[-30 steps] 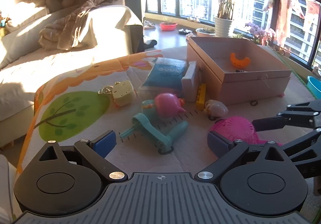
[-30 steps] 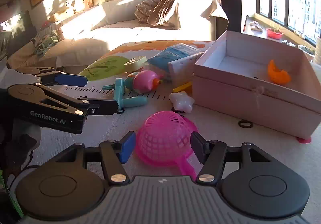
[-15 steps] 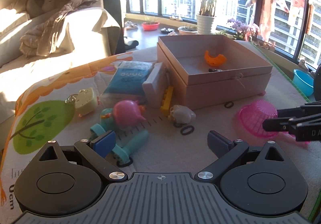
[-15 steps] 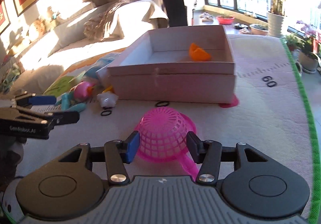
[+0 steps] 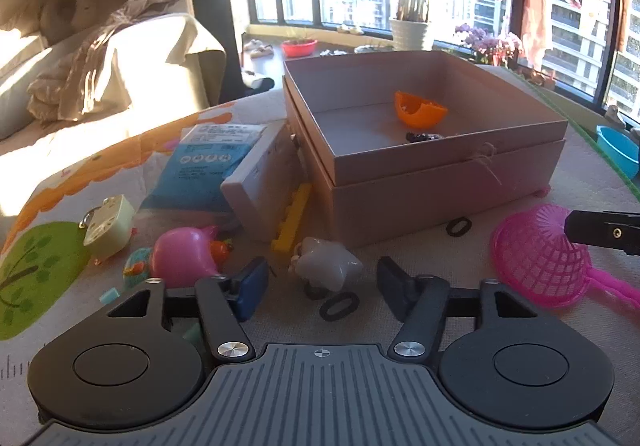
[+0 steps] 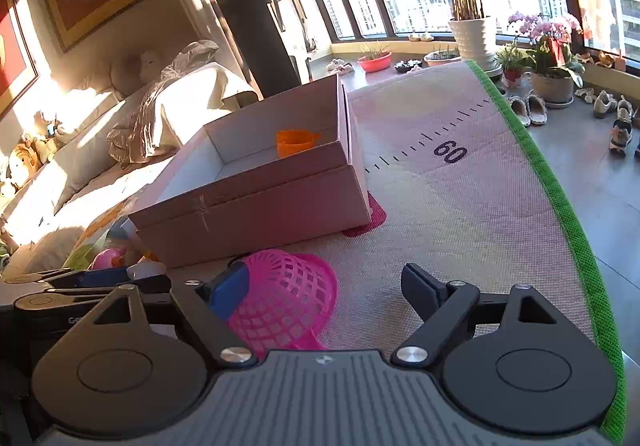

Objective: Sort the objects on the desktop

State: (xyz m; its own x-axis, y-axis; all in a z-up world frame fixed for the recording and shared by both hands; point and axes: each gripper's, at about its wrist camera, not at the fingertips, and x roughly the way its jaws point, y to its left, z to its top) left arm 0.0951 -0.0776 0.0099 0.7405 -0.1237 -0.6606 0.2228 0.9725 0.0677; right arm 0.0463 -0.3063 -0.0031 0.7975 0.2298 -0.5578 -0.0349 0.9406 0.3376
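- left gripper (image 5: 322, 280) jaws apart, nothing between; white star toy (image 5: 326, 264) and black ring (image 5: 339, 306) lie just ahead
- right gripper (image 6: 324, 286) jaws spread wide, pink strainer (image 6: 280, 304) touching its blue left pad
- open box (image 5: 440, 182) holds orange cup (image 5: 418, 112)
- mat (image 6: 460, 214) printed "60"
- blue packet (image 5: 212, 154) text unreadable
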